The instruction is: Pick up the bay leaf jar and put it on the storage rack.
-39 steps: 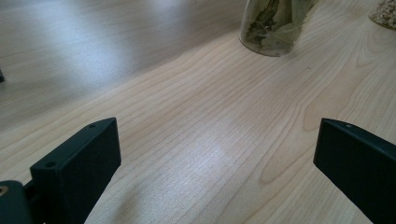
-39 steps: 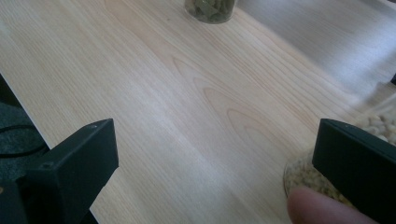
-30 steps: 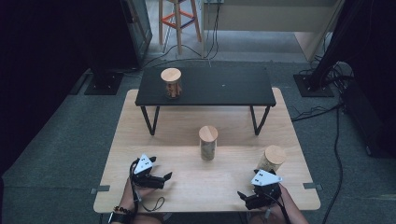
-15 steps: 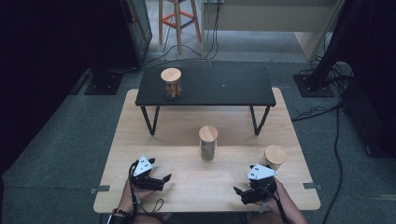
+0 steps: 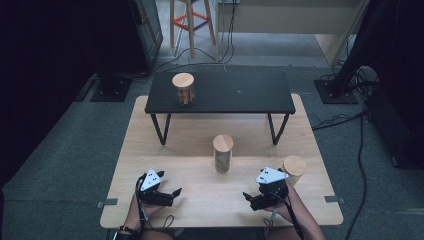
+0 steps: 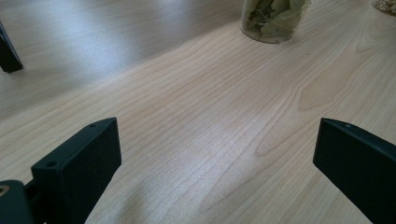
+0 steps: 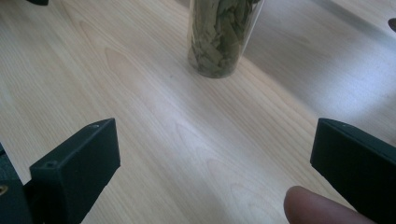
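Three glass jars with round wooden lids stand in the high view. One jar (image 5: 183, 89) is on the black shelf (image 5: 250, 95). A leaf-filled jar (image 5: 222, 152) stands mid-table, and a third jar (image 5: 293, 169) is at the right, just behind my right hand. My left gripper (image 5: 172, 195) rests open near the front edge and points right. My right gripper (image 5: 249, 198) is open and points left. The left gripper view has open jaws (image 6: 218, 140) over bare wood, with the leaf jar (image 6: 273, 21) ahead. In the right gripper view the open gripper (image 7: 215, 140) faces the same leaf jar (image 7: 219, 37).
The light wooden table (image 5: 200, 140) carries the low black shelf on thin legs across its far half. One shelf leg (image 6: 7, 53) is in the left gripper view, and another jar's base (image 6: 385, 4) at its top right. A fingertip (image 7: 317, 210) lies by the right jaw.
My right gripper has shifted a little left and forward, away from the right-hand jar. The left gripper has barely moved.
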The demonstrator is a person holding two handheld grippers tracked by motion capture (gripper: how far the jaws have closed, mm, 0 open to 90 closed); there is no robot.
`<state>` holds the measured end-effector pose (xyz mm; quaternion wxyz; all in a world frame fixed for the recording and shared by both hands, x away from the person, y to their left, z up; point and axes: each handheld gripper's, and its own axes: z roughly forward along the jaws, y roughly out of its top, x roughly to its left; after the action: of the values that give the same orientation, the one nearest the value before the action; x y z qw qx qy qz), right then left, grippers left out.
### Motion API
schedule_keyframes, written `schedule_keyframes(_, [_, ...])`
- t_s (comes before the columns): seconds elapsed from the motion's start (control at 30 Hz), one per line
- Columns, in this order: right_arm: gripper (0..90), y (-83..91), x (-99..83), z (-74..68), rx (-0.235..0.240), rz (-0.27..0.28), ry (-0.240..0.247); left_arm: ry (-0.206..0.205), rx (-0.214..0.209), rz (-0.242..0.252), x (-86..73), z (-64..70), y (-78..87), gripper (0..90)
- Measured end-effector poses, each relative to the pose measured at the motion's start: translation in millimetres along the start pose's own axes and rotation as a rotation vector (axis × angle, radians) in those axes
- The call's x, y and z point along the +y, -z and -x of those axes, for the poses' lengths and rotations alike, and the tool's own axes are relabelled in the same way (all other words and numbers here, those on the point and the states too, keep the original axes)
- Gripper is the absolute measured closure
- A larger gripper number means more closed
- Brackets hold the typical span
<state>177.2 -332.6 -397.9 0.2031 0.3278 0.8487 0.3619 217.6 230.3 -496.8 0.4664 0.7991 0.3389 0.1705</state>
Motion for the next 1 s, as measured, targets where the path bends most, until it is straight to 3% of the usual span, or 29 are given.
schedule_keyframes(1.0, [1.2, -28.0, 54.4, 8.5, 0.004, -0.016, 0.031, 0.002, -0.019, 0.014, -5.7, -3.7, 6.5, 1.1])
